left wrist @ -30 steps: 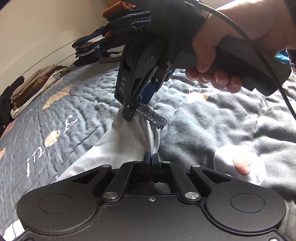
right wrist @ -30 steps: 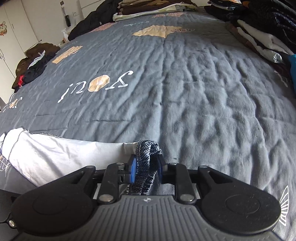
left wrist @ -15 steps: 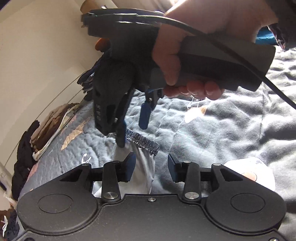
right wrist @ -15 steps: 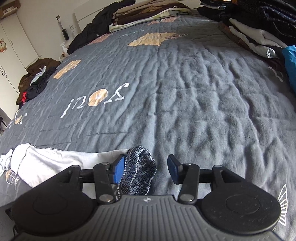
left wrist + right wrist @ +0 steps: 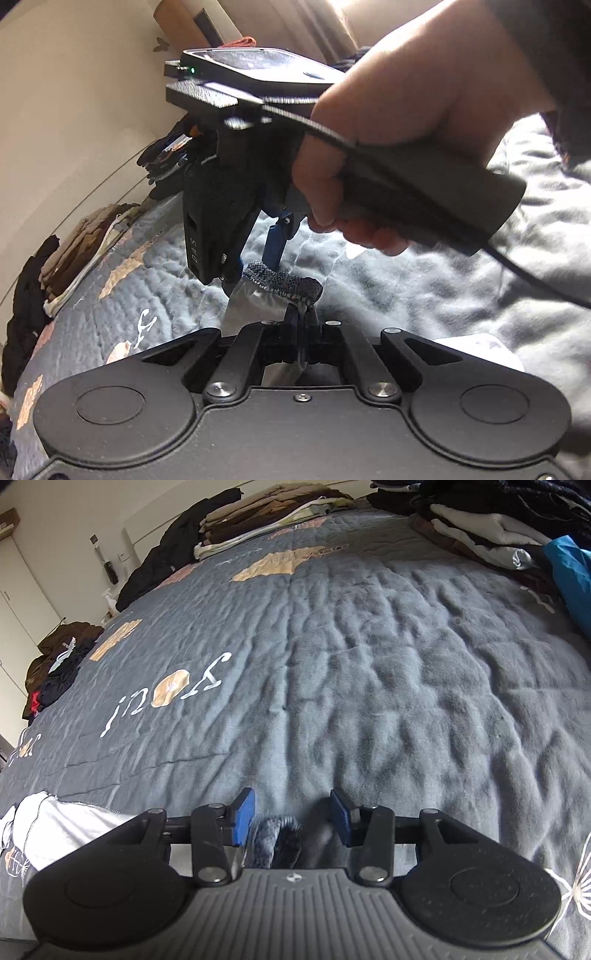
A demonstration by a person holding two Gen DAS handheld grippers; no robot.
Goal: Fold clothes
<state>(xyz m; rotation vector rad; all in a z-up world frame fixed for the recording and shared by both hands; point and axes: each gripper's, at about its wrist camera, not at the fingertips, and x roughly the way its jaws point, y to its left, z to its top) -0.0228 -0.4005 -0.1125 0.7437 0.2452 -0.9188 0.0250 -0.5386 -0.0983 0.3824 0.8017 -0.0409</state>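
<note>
I see grey quilt (image 5: 369,664) ahead of jaws, brush (image 5: 110,572) on wall far left, blue bag (image 5: 570,576) far right.

Grey quilted bed cover (image 5: 369,672) w/ tan patches & white lettering ahead-left of right jaws, white garment (image 5: 62,823) flat on it just left of jaws, folded clothes stacks (image 5: 266,520) along far edge, dark pile (image 5: 55,664) far left.

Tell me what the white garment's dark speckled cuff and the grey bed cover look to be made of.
Dark speckled cuff: probably ribbed knit, matte, judging by its fine dotted weave and a thick rolled edge. White garment: smooth, thin fabric with a slight sheen. Grey bed cover: seemingly quilted soft fleece or brushed cotton, fuzzy and puckered along stitch lines.
</note>
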